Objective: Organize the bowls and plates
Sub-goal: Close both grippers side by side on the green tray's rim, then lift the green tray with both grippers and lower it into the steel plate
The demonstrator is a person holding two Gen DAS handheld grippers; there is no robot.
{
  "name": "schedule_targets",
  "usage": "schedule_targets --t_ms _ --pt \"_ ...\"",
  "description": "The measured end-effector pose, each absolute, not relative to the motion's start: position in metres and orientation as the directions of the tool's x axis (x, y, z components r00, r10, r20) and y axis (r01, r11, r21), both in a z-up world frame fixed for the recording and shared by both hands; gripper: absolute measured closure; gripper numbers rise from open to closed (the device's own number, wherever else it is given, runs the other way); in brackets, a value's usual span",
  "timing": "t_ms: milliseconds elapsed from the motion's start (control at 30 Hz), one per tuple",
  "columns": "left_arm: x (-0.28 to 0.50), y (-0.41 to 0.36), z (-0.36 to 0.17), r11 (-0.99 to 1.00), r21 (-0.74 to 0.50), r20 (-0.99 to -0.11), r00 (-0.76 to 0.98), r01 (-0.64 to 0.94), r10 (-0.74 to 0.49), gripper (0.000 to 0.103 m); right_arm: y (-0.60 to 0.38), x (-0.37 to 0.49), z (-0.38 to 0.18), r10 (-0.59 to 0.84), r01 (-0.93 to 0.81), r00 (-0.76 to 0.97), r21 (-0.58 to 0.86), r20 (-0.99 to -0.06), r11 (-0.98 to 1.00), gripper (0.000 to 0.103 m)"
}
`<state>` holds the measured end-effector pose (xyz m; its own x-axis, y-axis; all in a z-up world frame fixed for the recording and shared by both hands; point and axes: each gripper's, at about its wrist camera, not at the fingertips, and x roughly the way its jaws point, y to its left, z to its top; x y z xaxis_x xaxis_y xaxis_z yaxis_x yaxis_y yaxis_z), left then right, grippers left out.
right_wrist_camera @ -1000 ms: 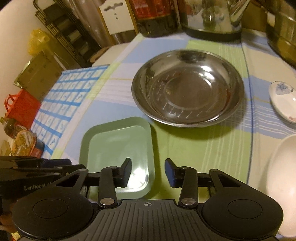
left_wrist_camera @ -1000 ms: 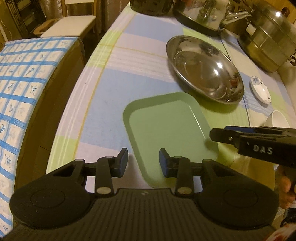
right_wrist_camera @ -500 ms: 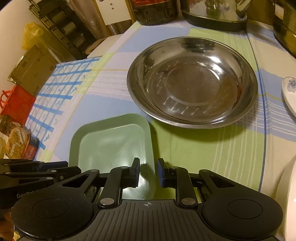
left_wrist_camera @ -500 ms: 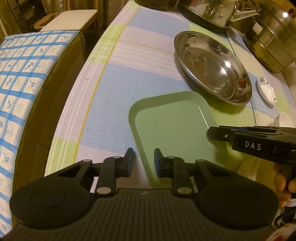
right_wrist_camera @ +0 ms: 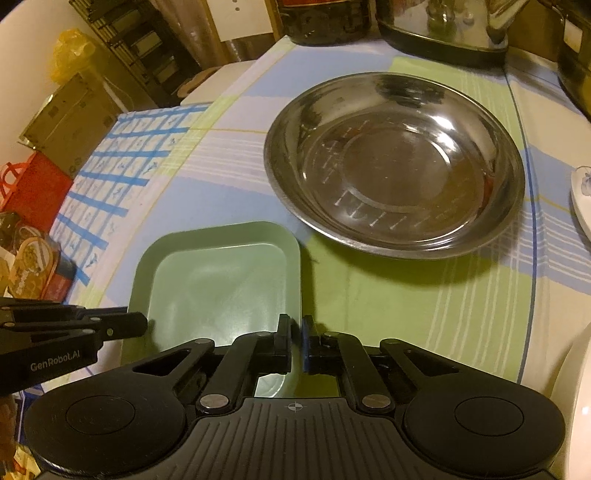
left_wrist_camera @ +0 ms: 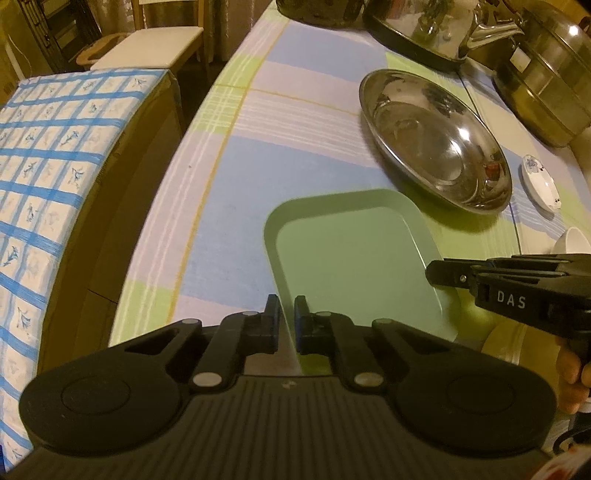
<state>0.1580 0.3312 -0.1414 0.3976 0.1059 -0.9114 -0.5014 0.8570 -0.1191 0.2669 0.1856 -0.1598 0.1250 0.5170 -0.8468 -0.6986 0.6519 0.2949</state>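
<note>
- Both grippers' jaws had just been closing since the earlier frames; the left gripper (left_wrist_camera: 285, 314) now pinched the left rim of the green tray (left_wrist_camera: 354, 258), and the right gripper (right_wrist_camera: 296, 332) pinched its right rim.
- Pale green, rectangular, round-cornered and shallow, the tray lay near the front edge of the checked tablecloth (left_wrist_camera: 229, 206).
- Just beyond sat the steel bowl (right_wrist_camera: 395, 162), apart from the tray; bare cloth stretched leftward.

white bowl (right_wrist_camera: 580, 402) cut off at right edge, kettle (left_wrist_camera: 443, 26) top cropped
</note>
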Motion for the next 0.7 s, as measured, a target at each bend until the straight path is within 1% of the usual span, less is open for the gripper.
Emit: schedule_targets --t_ms 400,533,700 --pt "0.146 0.341 -0.096 0.852 -0.085 -0.871 0.453 -0.516 0.188 0.096 0.190 0.261 -0.129 0.615 -0.721 0.124 0.355 -0.779 0.595 0.098" --pt "0.162 0.342 -0.083 0.868 -0.088 -0.847 0.496 -0.489 0.193 0.096 0.183 0.268 -0.119 0.632 -0.706 0.155 0.362 -0.759 0.609 0.098" --pt "0.196 0.338 -0.085 0.896 -0.094 -0.833 0.528 -0.435 0.169 0.096 0.170 0.287 -0.110 0.627 -0.668 0.219 0.353 -0.748 0.655 0.098"
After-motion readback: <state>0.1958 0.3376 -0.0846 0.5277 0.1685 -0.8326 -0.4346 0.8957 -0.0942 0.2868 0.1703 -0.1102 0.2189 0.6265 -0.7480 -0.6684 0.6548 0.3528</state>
